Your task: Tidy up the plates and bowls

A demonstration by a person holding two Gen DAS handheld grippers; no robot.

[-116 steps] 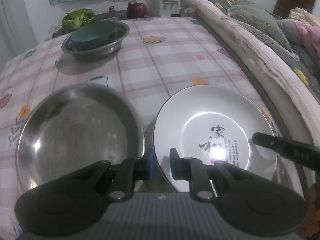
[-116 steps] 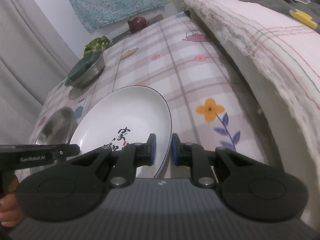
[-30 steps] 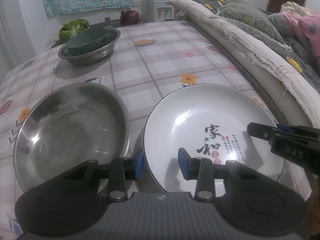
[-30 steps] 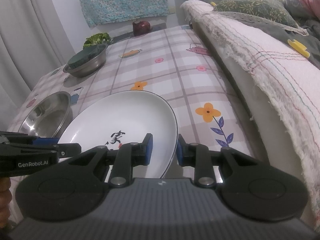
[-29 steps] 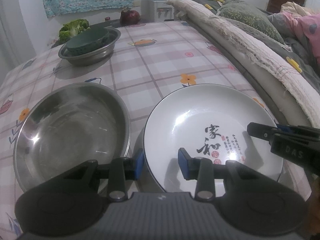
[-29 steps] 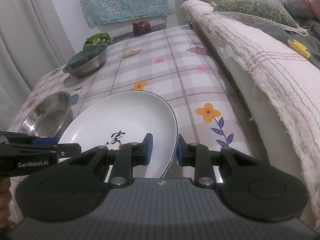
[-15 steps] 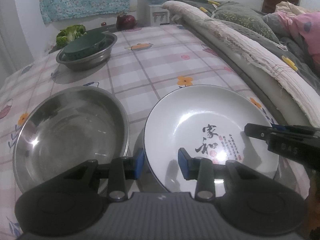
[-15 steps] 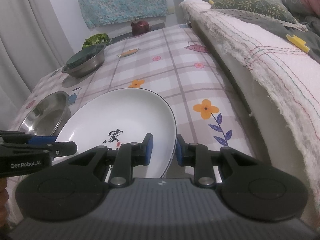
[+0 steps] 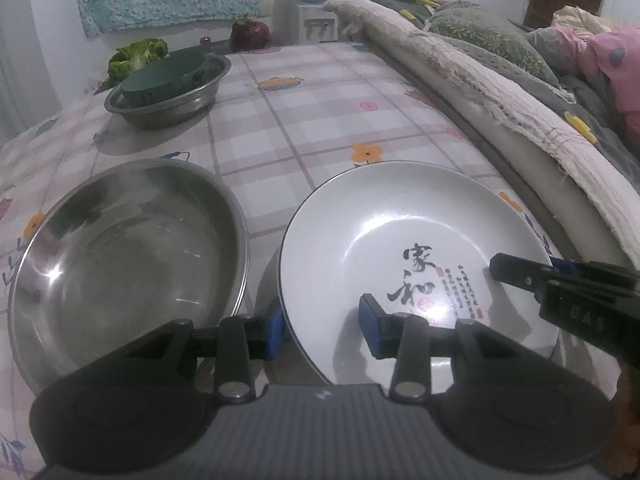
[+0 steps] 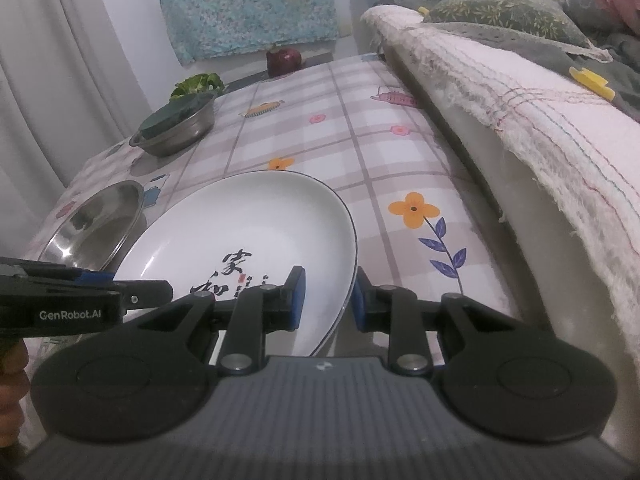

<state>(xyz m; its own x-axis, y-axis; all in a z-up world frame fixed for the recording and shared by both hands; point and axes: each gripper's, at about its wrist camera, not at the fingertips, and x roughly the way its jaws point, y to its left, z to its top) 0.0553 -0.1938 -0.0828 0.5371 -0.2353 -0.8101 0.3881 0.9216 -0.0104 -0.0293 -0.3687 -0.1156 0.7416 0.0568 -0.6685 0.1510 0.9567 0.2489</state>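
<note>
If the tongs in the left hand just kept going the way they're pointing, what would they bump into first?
Most likely the white plate. The left tongs already straddle its near rim, one pad outside and one over the inside, so going on and downward they would probably meet the plate's inner surface. Exact depth is hard to judge.

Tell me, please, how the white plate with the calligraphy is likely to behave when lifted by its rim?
The white plate looks glazed and glossy, so it may slip in a rim pinch. It seems rigid ceramic, probably heavy and breakable. A wide disc held at its edges by the left claw and right claw could tilt.
</note>
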